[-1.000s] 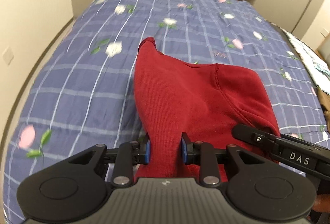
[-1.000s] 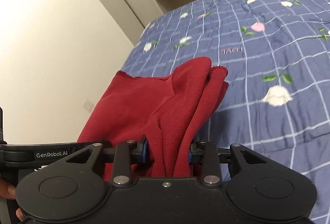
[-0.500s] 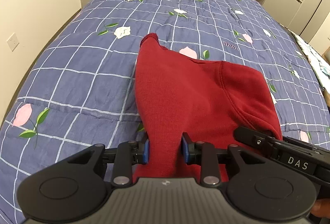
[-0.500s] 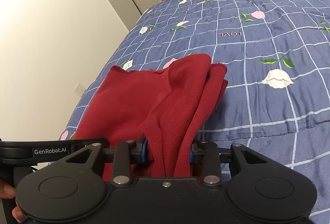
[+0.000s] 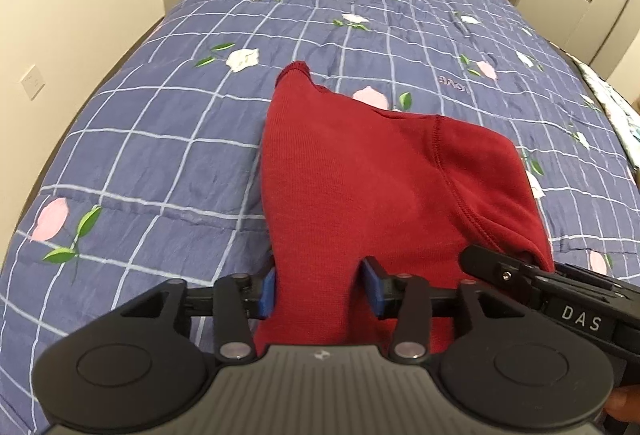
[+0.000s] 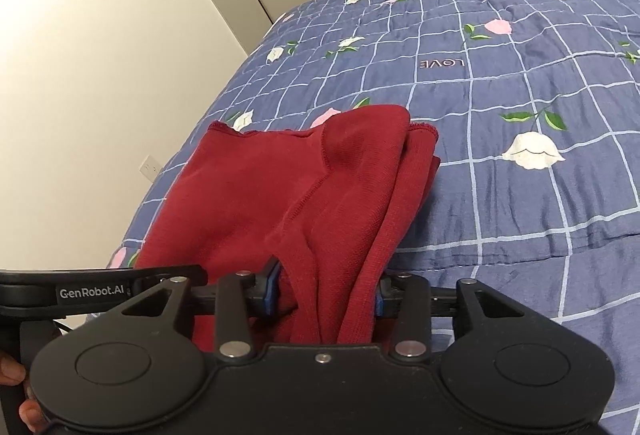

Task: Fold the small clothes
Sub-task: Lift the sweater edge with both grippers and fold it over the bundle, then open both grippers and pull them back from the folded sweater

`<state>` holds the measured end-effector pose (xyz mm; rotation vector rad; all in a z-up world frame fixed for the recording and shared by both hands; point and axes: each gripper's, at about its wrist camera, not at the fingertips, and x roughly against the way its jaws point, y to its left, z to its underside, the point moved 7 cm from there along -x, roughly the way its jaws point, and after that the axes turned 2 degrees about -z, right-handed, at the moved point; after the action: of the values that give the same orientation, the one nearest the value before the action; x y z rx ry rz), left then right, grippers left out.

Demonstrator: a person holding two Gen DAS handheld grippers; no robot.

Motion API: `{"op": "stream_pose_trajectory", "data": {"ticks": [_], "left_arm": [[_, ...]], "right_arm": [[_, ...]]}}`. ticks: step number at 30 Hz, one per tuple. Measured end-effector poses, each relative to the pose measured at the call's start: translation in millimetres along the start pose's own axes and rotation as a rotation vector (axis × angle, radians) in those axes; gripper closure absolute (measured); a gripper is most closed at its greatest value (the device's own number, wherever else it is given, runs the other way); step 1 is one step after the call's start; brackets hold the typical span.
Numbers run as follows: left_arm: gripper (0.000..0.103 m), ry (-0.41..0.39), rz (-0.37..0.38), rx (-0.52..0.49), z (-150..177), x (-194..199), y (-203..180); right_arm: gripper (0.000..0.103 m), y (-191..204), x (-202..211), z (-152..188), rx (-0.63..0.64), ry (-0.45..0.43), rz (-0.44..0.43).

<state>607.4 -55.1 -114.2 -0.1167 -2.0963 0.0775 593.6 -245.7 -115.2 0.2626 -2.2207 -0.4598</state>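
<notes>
**Inspector A:** Left gripper (image 5: 320, 293): jaws have just been opening; the blue pads stand apart with red cloth between them; the right-hand pad shows a gap to the fabric, so no clamp is seen. Right gripper (image 6: 324, 295): jaws likewise just opening; bunched folds fill the space between the pads; whether they still press cannot be told.

**Inspector B:** Condition of the garment?

**Inspector A:** The red garment (image 5: 384, 187) is a fine-ribbed knit, dark red; it lies on the bedspread (image 5: 160, 139) and runs from both grippers outward; a stitched curved seam crosses its right part; a hemmed corner points away at the far end; in the right wrist view it sits in several stacked folds.

**Inspector B:** Markings?

**Inspector A:** "DAS" on the right gripper's arm in the left wrist view; "GenRobot.AI" on the left gripper's arm in the right wrist view; "LOVE" (image 6: 442, 64) printed on the bedspread, upside down.

**Inspector B:** Clearance?

**Inspector A:** Blue checked bedspread with roses lies bare beyond and to both sides of the garment; a wall with a socket (image 5: 33, 83) borders its left edge; beige cabinetry stands at the far end.
</notes>
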Motion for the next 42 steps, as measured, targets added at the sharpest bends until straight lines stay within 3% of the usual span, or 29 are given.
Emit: {"op": "stream_pose_trajectory", "data": {"ticks": [1, 3, 5, 10, 17, 26, 34, 42], "left_arm": [[0.045, 0.002, -0.001, 0.005, 1, 1, 1], [0.029, 0.001, -0.002, 0.013, 3, 2, 2], [0.018, -0.005, -0.021, 0.025, 6, 6, 4], [0.005, -0.073, -0.022, 0.098, 14, 25, 12], [0.001, -0.154, -0.078, 0.155, 27, 67, 19], [0.001, -0.188, -0.127, 0.068, 51, 105, 12], [0.001, -0.194, -0.092, -0.042, 73, 135, 3], [0.001, -0.24, -0.044, -0.054, 101, 171, 11]], "right_arm": [[0.053, 0, 0, 0, 0.006, -0.002, 0.005], [0.048, 1, 2, 1, 0.02, -0.011, 0.009], [0.038, 2, 6, 2, 0.043, -0.027, 0.019], [0.02, 4, 25, 4, 0.102, -0.082, 0.044], [0.003, 3, 72, 19, 0.105, -0.175, 0.095], [0.001, 14, 124, 63, 0.028, -0.236, 0.174], [0.001, 36, 174, 96, -0.01, -0.281, 0.254], [0.001, 58, 225, 123, -0.005, -0.318, 0.329]]}}
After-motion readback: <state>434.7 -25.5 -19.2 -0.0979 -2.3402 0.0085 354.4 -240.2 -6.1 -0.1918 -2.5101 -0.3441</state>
